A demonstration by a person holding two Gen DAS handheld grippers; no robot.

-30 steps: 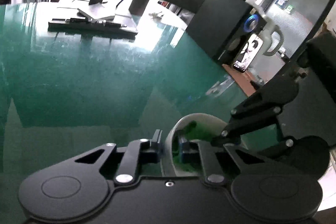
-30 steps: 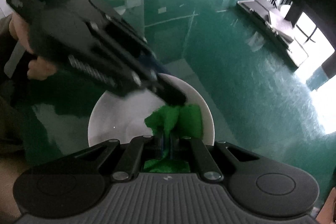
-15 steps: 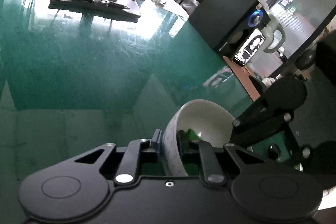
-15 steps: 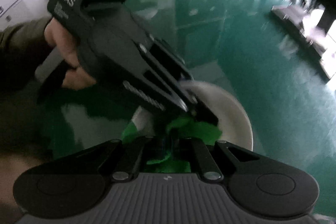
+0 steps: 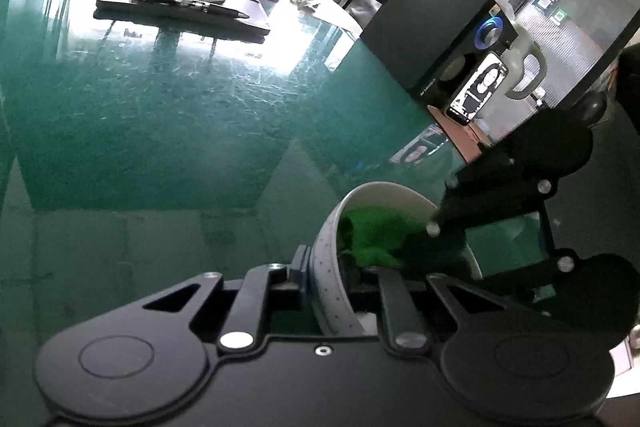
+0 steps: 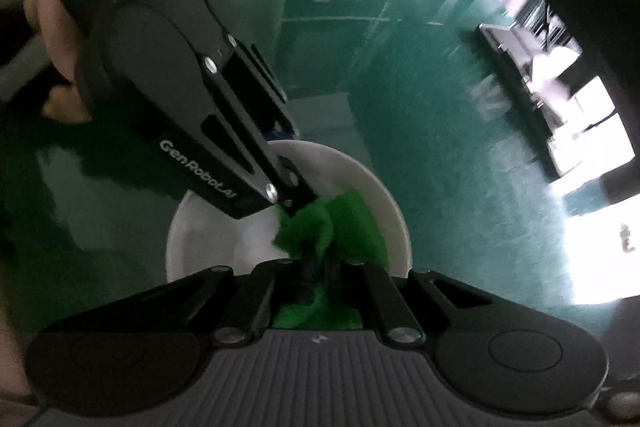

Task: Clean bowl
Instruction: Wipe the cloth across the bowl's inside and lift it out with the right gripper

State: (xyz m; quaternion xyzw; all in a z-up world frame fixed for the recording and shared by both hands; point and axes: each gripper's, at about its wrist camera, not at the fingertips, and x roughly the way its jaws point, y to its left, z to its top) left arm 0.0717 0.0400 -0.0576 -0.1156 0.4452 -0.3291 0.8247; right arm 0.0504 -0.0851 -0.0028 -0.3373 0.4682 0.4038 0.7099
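Note:
A white bowl [image 5: 332,267] with a dotted outer wall is tilted on the green table, its rim pinched between the jaws of my left gripper [image 5: 326,273]. Inside it lies a bright green cloth [image 5: 376,233]. My right gripper [image 6: 320,263] points steeply down into the bowl [image 6: 208,247] and is shut on the green cloth [image 6: 340,223], pressing it against the inner wall. In the right wrist view the left gripper [image 6: 294,189] reaches in from the upper left and clamps the bowl's far rim, with a hand behind it.
The glossy green table [image 5: 160,115] stretches away ahead. A dark tray with pens and a notebook [image 5: 180,7] sits at its far edge. A black speaker box [image 5: 444,23], a phone [image 5: 478,89] and a kettle [image 5: 524,67] stand at the right.
The bowl has tipped up more in the left gripper. The right gripper has rolled and swept the green cloth round inside the bowl.

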